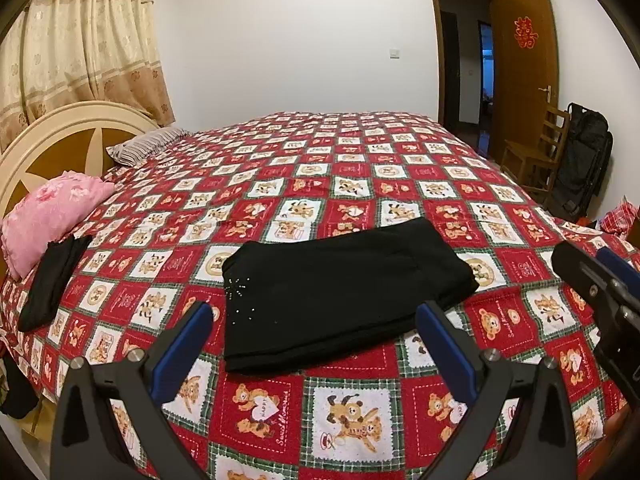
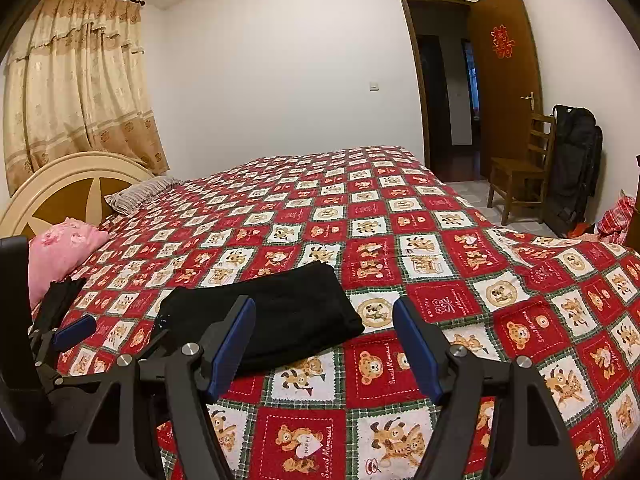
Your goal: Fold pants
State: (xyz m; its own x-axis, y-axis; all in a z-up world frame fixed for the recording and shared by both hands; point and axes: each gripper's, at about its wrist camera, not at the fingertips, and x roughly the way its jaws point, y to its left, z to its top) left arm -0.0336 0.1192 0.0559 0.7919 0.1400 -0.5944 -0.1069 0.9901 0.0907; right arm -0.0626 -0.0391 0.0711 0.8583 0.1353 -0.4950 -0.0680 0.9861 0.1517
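Black pants (image 1: 340, 296) lie folded into a flat rectangle on the red patchwork bedspread (image 1: 360, 160), with small sequins near their left edge. They also show in the right wrist view (image 2: 276, 312). My left gripper (image 1: 316, 344) is open and empty, held just in front of the pants' near edge. My right gripper (image 2: 324, 344) is open and empty, to the right of the pants and a little nearer. Its black frame shows at the right edge of the left wrist view (image 1: 600, 292). The left gripper's blue pad shows in the right wrist view (image 2: 74, 332).
A second dark folded garment (image 1: 52, 284) lies at the bed's left by a pink pillow (image 1: 48, 212). A striped pillow (image 1: 148, 144) and headboard (image 1: 60, 136) are behind. A wooden chair (image 2: 520, 168), black bag (image 2: 576, 160) and open door (image 2: 504, 80) stand at the right.
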